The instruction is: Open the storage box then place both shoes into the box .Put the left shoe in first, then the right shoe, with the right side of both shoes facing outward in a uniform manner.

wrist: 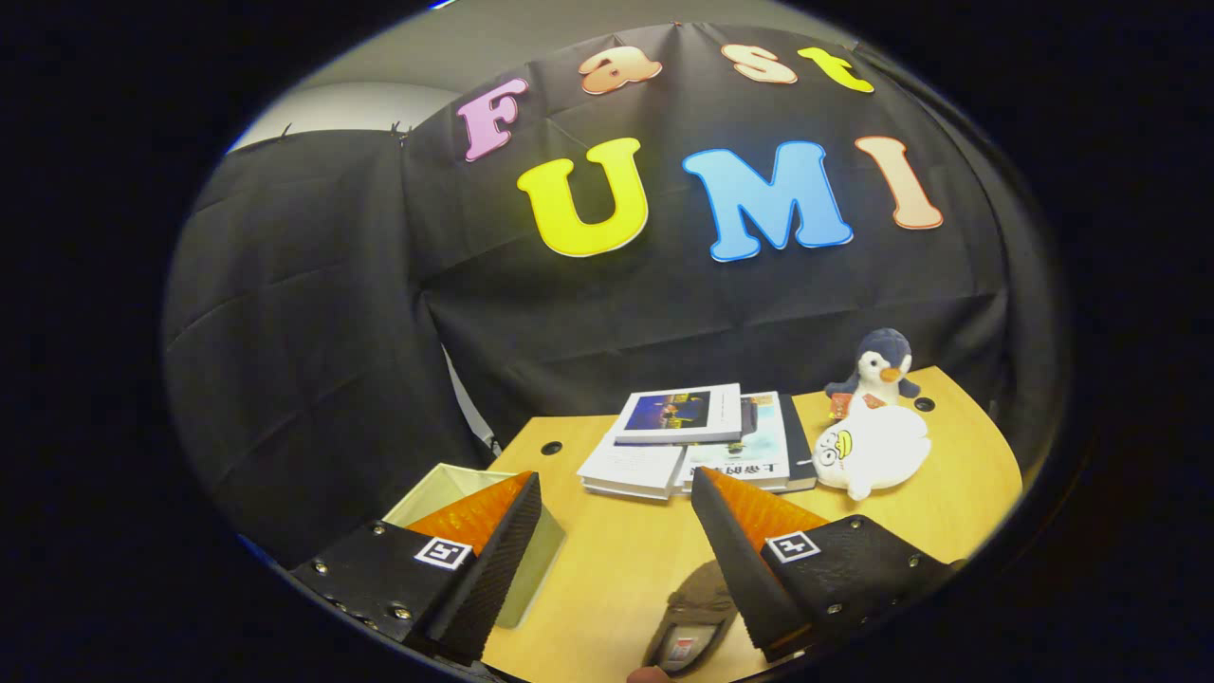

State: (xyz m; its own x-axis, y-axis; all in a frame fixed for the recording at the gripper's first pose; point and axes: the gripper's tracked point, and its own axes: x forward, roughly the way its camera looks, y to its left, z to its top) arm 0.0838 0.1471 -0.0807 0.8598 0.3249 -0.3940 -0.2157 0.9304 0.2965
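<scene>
Gripper view, contents left to right. Item: storage box [446, 489], pale, open-topped, at the table's near-left corner, partly behind the left finger; no lid visible, inside hidden. Item: gripper [616, 493], fingers spread well apart, holding nothing, raised above the wooden table [948, 512]. Item: shoe [692, 617], brown, slipper-like, lying low between the fingers at about five o'clock from the gap's centre, close under the right finger, opening with a labelled insole facing up; whether left or right cannot be told, and the second shoe is not accounted for. Handling judgement: likely light, soft-walled and pliable, not fragile, fabric giving fair grip; best taken across the collar or heel rim, one finger inside, one outside, where the edge is firmest. Item: stack of books [692, 441], at twelve o'clock beyond the fingers. Item: white plush [873, 451], at two o'clock. Item: penguin toy [880, 365], behind the plush by the cloth wall.
</scene>
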